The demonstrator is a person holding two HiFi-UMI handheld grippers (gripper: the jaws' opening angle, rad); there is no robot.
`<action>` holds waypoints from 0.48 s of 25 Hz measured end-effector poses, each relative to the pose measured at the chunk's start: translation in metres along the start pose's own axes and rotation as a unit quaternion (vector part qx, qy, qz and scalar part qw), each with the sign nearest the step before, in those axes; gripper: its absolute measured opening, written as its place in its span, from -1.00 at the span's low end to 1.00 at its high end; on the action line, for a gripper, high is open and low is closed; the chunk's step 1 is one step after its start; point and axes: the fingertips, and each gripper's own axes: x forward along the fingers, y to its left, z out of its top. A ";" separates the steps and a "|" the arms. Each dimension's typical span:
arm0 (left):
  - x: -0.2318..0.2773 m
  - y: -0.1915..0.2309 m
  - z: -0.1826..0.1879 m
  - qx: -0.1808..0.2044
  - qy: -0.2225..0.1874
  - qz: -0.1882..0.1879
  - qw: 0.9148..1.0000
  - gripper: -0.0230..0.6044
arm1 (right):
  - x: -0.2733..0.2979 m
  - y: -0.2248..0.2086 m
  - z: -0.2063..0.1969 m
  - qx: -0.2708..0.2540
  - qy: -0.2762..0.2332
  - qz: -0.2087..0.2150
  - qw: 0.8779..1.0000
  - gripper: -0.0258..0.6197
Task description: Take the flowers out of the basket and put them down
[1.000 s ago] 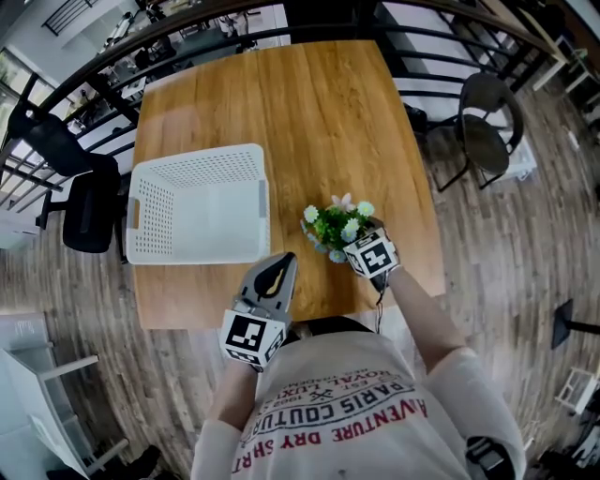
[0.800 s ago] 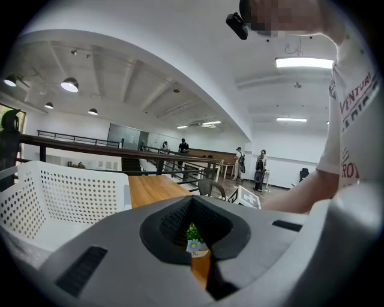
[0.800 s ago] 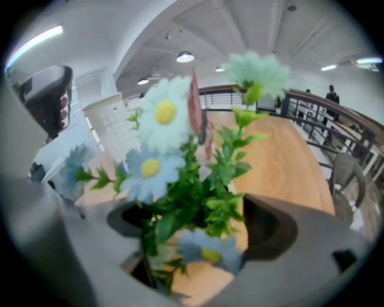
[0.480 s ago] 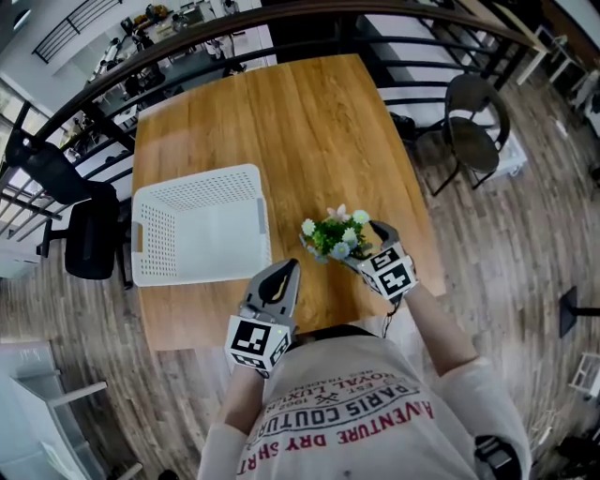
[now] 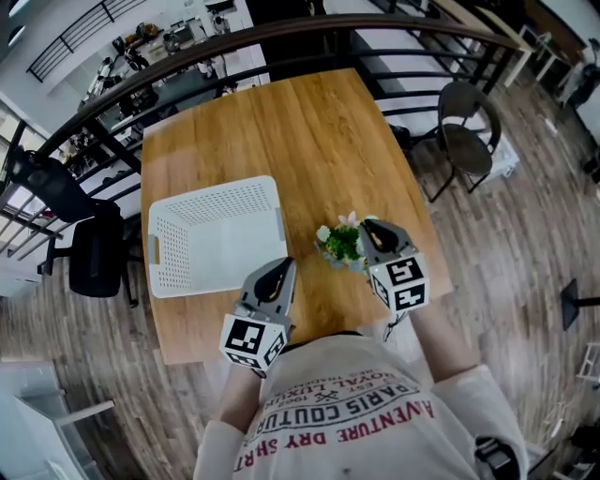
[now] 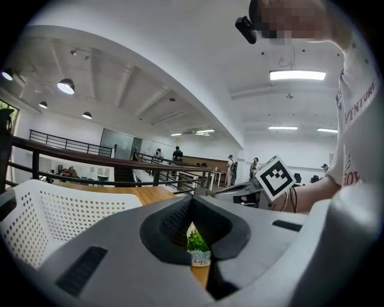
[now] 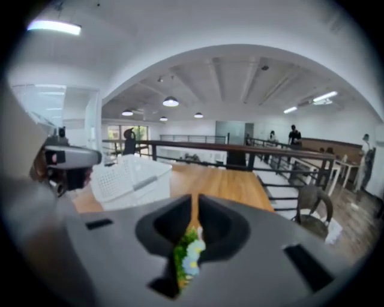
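Note:
The small pot of green and white flowers [image 5: 339,244] stands on the wooden table [image 5: 281,122], outside the white perforated basket [image 5: 214,234]. My right gripper [image 5: 375,230] hovers raised just right of the flowers; its jaws are closing to a thin slit with nothing gripped. In the right gripper view the flowers [image 7: 187,255] show below and beyond that gripper [image 7: 195,213]. My left gripper [image 5: 277,275] hangs near the table's front edge, shut and holding nothing. The flowers [image 6: 198,243] show past its jaws [image 6: 192,201], with the basket [image 6: 54,210] at left.
The basket [image 7: 129,177] looks to hold nothing and takes up the table's left half. A dark railing [image 5: 309,28] curves behind the table. A round chair [image 5: 469,131] stands at the right, a black chair [image 5: 89,253] at the left.
The right gripper drew back from the flowers and rose toward me, its jaws going from wide to nearly together. The flowers stay on the table. The left gripper barely moved.

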 end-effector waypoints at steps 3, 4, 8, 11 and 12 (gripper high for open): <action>-0.018 0.017 0.008 0.003 -0.005 0.006 1.000 -0.88 | -0.001 0.025 0.025 0.007 -0.036 0.005 0.999 -0.78; -0.024 0.024 0.011 0.005 -0.007 0.009 1.000 -0.88 | -0.001 0.034 0.034 0.011 -0.047 0.009 0.999 -0.79; -0.047 0.055 0.027 0.012 -0.020 0.033 0.999 -0.88 | -0.001 0.067 0.068 0.014 -0.090 0.029 0.995 -0.83; -0.064 0.075 0.037 0.015 -0.032 0.051 0.998 -0.88 | -0.001 0.099 0.084 -0.005 -0.112 0.047 0.993 -0.83; -0.070 0.082 0.039 0.019 -0.034 0.058 0.998 -0.88 | 0.001 0.109 0.087 -0.010 -0.117 0.052 0.992 -0.83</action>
